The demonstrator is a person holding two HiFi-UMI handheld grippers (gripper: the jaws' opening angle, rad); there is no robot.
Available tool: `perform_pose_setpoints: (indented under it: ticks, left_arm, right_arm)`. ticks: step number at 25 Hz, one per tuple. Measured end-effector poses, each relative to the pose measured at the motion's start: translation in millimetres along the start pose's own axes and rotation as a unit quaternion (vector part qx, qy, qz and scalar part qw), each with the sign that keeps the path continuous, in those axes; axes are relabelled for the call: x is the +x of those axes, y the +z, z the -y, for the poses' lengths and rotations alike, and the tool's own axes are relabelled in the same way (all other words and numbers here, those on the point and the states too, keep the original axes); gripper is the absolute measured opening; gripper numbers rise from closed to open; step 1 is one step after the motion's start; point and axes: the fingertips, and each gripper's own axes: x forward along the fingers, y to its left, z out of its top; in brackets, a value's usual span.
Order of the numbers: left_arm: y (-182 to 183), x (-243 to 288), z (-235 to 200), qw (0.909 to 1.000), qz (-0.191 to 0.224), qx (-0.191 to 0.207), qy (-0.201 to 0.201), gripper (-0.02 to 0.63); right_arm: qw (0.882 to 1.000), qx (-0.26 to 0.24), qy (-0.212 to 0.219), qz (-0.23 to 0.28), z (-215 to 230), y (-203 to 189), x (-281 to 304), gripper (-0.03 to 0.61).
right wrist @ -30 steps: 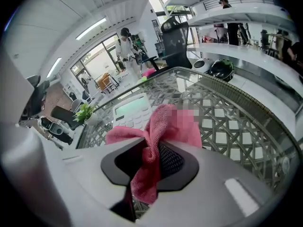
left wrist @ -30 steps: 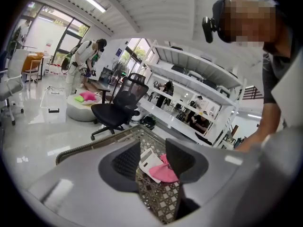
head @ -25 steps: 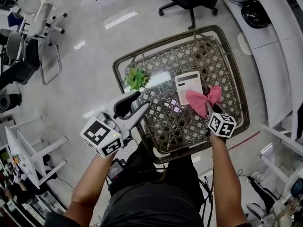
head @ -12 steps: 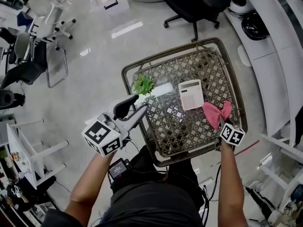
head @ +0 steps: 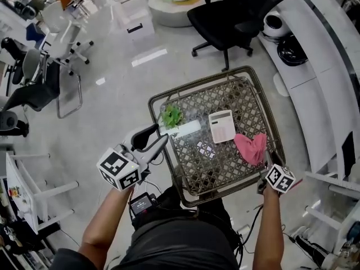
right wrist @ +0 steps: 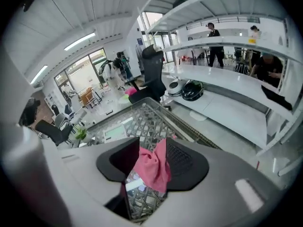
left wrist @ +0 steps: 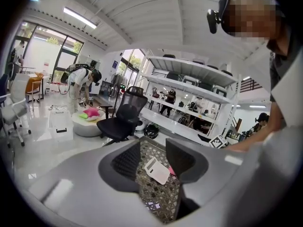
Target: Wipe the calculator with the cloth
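My head camera looks steeply down from high above onto the wicker table (head: 247, 106) and the floor. The camera on my left gripper (head: 159, 135) looks almost level across that table from farther back. The one on my right gripper (head: 268, 161) tilts down close over it, and all three views share the tabletop with the calculator (head: 222, 126) and the cloth (head: 251, 148).

Woven lattice table (head: 225, 170), white calculator (head: 222, 126) near middle, crumpled pink cloth (head: 251, 147) beside it, small green plant (head: 171, 116)

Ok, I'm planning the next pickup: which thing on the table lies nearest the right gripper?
The pink cloth: it shows loose between the right gripper's jaws, which have just been opening. The calculator and the plant lie further left.
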Motion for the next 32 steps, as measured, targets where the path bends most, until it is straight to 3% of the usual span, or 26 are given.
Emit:
perform_pose_setpoints:
  ticks: [5,10,14,17,21,32]
  left_arm:
    - [26.9,-16.0,2.5,0.9997,0.017,0.017,-0.003,0.196]
    - [33.3,-32.3,10.9,0.999,0.034,0.028,-0.008,0.195]
    - [40.8,-41.1,20.2,0.9981,0.048,0.036,-0.017,0.196]
    - [49.5,-51.6,26.3,0.9972,0.058,0.041,-0.023,0.196]
    - [56.8,-63.4,31.8,0.9959,0.07,0.046,-0.035,0.196]
    - [51.6,-71.6,47.6,0.9935,0.083,0.049,-0.061,0.196]
  right_arm:
    - [0.99,0.0,0.049,0.132,-45.1,85.4,-73.5,0.156]
    - [0.957,-0.039,0.119,0.261,-115.6,161.3,-164.8,0.156]
    - [0.924,-0.085,0.182,0.327,-175.7,200.4,-235.2,0.156]
    - [0.907,-0.134,0.193,0.35,-209.9,214.3,-280.1,0.156]
    - [0.902,-0.169,0.163,0.363,-227.7,217.9,-318.6,0.156]
    - [0.904,-0.166,0.12,0.376,-213.5,188.8,-363.3,0.155]
